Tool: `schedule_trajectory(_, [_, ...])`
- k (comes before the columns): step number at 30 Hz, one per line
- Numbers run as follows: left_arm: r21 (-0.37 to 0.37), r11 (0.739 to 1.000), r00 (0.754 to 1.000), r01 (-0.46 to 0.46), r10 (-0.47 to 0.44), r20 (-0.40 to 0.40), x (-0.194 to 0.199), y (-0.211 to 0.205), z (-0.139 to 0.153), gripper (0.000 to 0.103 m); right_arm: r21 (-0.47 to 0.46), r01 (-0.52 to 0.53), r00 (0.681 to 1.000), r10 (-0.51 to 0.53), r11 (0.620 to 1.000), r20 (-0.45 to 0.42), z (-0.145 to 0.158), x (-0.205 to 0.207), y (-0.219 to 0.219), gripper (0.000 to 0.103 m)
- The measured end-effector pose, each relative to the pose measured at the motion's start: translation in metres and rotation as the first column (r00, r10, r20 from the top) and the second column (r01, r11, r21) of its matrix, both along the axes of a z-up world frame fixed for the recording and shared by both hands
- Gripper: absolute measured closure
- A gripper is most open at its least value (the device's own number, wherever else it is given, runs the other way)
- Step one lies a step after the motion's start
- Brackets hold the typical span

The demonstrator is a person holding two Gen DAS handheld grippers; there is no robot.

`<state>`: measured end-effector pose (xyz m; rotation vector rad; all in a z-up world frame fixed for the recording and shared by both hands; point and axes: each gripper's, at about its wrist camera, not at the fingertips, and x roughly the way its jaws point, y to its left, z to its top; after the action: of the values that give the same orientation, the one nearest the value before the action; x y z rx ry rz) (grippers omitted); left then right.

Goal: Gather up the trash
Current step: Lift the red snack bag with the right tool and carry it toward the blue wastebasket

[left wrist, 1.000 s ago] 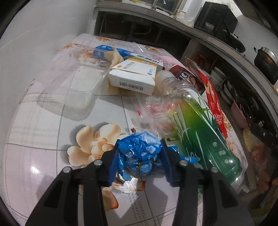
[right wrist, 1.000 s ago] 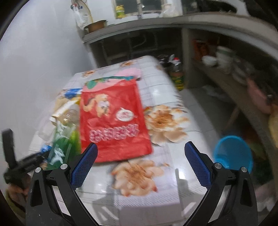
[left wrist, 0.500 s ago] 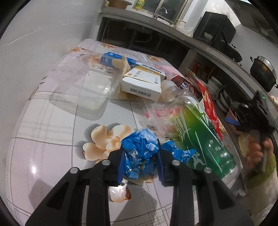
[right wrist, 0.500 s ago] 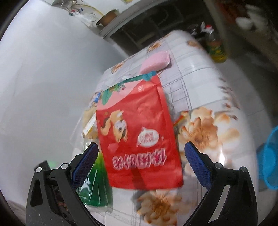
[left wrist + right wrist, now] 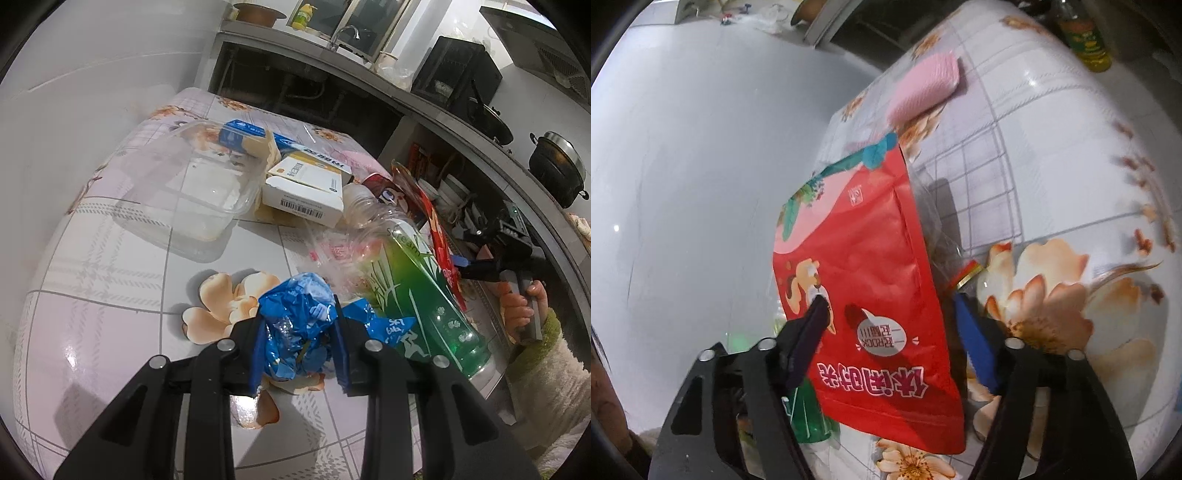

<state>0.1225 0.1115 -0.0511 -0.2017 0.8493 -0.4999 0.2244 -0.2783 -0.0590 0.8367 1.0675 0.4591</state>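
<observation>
My left gripper (image 5: 298, 334) is shut on a crumpled blue wrapper (image 5: 295, 317), just above the flowered tablecloth (image 5: 110, 258). Beside it lies a green plastic bottle (image 5: 424, 295) and a clear torn bag (image 5: 332, 251). My right gripper (image 5: 890, 306) straddles the lower edge of a red snack bag (image 5: 864, 266); its jaws stand on either side, still apart. In the left wrist view the right gripper (image 5: 491, 254) shows at the table's right edge by the red bag (image 5: 439, 236).
A clear plastic container (image 5: 192, 184), a white box (image 5: 306, 192) and a blue carton (image 5: 243, 134) sit at the back of the table. A pink packet (image 5: 923, 86) lies far off. A counter with pots (image 5: 557, 166) runs along the right.
My left gripper closed on the blue wrapper and rose slightly. My right gripper moved in on the red bag and its jaws narrowed around its edge.
</observation>
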Motion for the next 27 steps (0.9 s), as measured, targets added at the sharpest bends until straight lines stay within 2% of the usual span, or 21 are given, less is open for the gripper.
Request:
schedule_trajectory(8, [0.007,1.000,1.000,-0.009,0.009,0.009,-0.003,-0.001,0.007,0.074,0.032,-0.013,1.000,0.013,0.999,-0.002,-0.008,-0.005,0.011,0.087])
schedule_trajectory(11, [0.013,1.000,1.000,-0.012,0.012,0.021,-0.004,-0.002,0.012,0.074,0.052,0.007,1.000,-0.008,0.999,0.019,0.002,-0.016,0.008,0.095])
schedule_trajectory(14, [0.017,1.000,0.999,-0.020,0.020,0.035,-0.006,-0.001,0.017,0.074,0.067,0.030,0.998,-0.033,0.997,0.051,0.010,-0.028,0.007,0.101])
schedule_trajectory(18, [0.024,0.999,0.998,-0.036,0.035,0.059,-0.011,0.000,0.027,0.074,0.063,0.062,0.992,-0.068,0.996,0.105,0.032,-0.045,0.010,0.103])
schedule_trajectory(22, [0.029,0.998,0.994,-0.049,0.046,0.096,-0.018,0.002,0.042,0.074,0.001,0.116,0.975,-0.115,0.993,0.189,0.065,-0.067,0.014,0.103])
schedule_trajectory(27, [0.030,0.999,0.990,-0.040,0.035,0.138,-0.022,-0.003,0.060,0.074,-0.070,0.142,0.951,-0.117,0.987,0.285,0.104,-0.103,0.022,0.103])
